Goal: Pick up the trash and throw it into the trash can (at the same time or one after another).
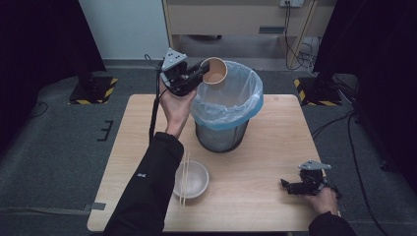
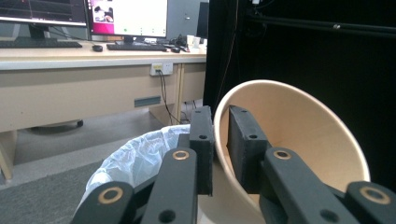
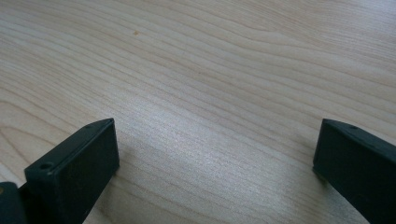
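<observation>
A tan paper cup [image 1: 215,71] hangs on its side over the back left rim of the bin [image 1: 226,133], its mouth facing the camera. My left gripper [image 1: 196,74] is shut on the cup's rim. In the left gripper view the cup's wall [image 2: 299,135] is pinched between the two black jaws of that gripper [image 2: 221,144], one jaw inside the cup and one outside. The bin's white liner [image 2: 135,158] lies below. My right gripper [image 1: 287,185] rests on the table near the front right corner, and its jaws stand wide apart over bare wood [image 3: 219,116].
The mesh bin with a pale blue liner [image 1: 246,105] stands at the middle of the wooden table [image 1: 275,147]. A white bowl [image 1: 195,179] with chopsticks [image 1: 184,183] across it sits at the front left, partly under the left sleeve. A desk [image 2: 70,88] stands beyond.
</observation>
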`<state>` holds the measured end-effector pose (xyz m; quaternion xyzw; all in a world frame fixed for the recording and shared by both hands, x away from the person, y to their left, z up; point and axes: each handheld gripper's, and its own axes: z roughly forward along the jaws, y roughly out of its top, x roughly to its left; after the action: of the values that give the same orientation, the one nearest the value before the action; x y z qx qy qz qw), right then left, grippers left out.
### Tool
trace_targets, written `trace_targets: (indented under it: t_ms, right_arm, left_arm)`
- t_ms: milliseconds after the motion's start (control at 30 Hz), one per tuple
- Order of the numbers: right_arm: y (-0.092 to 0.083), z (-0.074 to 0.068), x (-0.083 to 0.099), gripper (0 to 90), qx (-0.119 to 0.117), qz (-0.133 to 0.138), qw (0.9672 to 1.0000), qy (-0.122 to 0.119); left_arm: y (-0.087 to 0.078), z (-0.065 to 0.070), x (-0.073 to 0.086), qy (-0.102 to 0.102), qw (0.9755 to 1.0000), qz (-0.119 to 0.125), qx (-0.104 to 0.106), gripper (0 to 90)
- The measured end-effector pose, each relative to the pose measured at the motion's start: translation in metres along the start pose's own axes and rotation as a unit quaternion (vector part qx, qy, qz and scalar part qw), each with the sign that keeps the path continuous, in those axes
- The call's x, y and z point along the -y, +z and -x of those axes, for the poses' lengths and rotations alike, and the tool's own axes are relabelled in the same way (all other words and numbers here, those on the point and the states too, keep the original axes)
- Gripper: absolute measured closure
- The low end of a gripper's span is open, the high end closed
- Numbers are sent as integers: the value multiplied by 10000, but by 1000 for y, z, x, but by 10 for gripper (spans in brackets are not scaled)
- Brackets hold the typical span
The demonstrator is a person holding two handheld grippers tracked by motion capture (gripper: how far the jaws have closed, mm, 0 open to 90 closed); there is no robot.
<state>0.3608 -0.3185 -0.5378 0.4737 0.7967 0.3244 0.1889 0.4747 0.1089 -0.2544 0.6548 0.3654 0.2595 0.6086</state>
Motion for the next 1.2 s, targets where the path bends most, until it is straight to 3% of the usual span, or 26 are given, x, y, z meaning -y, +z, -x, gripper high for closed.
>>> trace_targets:
  t_ms: [133, 233, 433, 567, 767, 900, 1067, 1200]
  right_arm:
    - [0, 0, 0, 3, 0, 4, 10000, 0]
    - [0, 0, 0, 3, 1, 5, 10000, 2]
    - [0, 0, 0, 3, 4, 4, 10000, 3]
    - [0, 0, 0, 3, 5, 5, 10000, 3]
    - [0, 0, 0, 3, 2, 1, 10000, 23]
    - [0, 0, 0, 3, 14, 11, 10000, 15]
    - [0, -1, 0, 3, 26, 10, 10000, 19]
    - [0, -1, 0, 3, 35, 0, 10000, 24]
  left_arm:
    - [5, -1, 3, 39, 10000, -92, 0, 764]
    - [7, -3, 6, 3, 9999, -113, -27, 644]
    - [-2, -8, 7, -105, 9999, -28, 28, 549]
    - [-18, -12, 8, -80, 10000, 21, 30, 498]
    - [-56, -21, 11, -156, 9998, 103, -12, 438]
    - [-80, -22, 17, -40, 9999, 89, -27, 426]
    - [-108, -20, 33, 214, 9998, -47, 26, 396]
    - [-125, -19, 52, 253, 9995, -163, 48, 382]
